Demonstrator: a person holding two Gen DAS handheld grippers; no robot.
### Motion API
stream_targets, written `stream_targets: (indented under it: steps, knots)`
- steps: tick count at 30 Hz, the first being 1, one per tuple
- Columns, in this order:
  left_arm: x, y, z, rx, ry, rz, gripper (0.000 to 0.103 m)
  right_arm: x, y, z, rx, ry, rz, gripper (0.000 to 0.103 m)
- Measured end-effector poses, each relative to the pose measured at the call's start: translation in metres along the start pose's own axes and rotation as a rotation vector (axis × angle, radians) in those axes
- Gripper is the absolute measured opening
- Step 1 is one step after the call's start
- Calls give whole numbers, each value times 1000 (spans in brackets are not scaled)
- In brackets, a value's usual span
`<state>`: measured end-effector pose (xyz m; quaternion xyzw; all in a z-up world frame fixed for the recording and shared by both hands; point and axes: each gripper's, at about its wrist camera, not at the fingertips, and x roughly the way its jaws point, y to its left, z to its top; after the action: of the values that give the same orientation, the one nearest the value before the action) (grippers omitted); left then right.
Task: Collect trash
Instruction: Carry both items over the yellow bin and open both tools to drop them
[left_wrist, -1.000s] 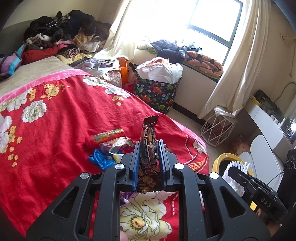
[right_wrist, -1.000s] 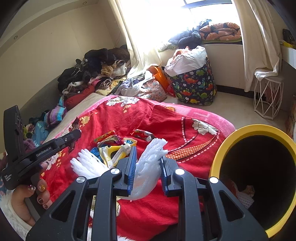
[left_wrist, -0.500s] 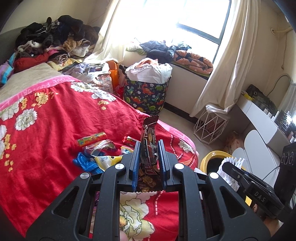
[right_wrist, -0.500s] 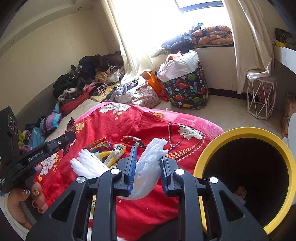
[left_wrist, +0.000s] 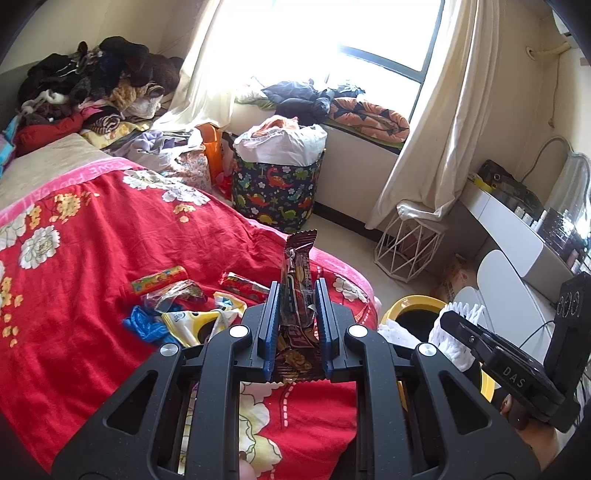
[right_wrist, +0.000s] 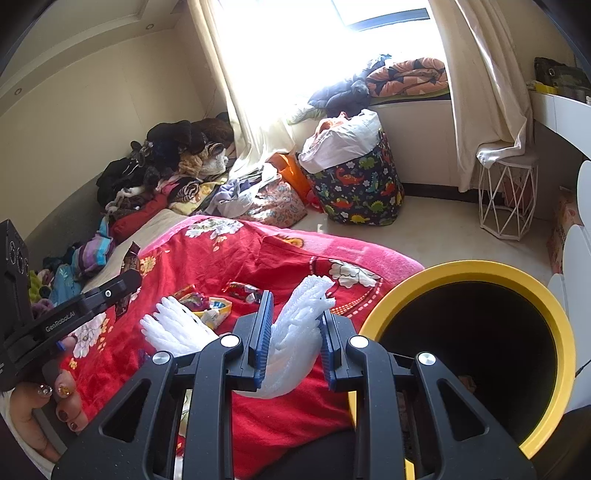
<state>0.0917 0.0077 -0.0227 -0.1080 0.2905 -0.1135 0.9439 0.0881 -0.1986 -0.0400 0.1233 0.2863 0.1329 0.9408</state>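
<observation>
The yellow bin (right_wrist: 476, 354) looks closer now. My left gripper (left_wrist: 295, 325) pinches a brown wrapper (left_wrist: 297, 273), my right gripper (right_wrist: 293, 343) white foam (right_wrist: 295, 332). Drop soon.

Left gripper (left_wrist: 295, 325): matt black plastic, ribbed blue pads, bright metal screw heads. Brown wrapper (left_wrist: 297, 291) in it: glossy crinkled foil or film. Right gripper (right_wrist: 294, 332): same finish; white foam netting (right_wrist: 295, 328), soft, ridged, matt. Bed cover (left_wrist: 110, 229): red printed cloth, matt. Bin (right_wrist: 554, 332): smooth yellow rim, probably plastic. Wire stool (right_wrist: 506, 199): white-coated wire.
</observation>
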Motion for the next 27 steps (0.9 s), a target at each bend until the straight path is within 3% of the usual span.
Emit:
stream_targets:
  steps: [27]
  knots:
    - [5, -52, -10, 82, 25, -71, 13, -26, -49, 4, 52, -73, -111, 22]
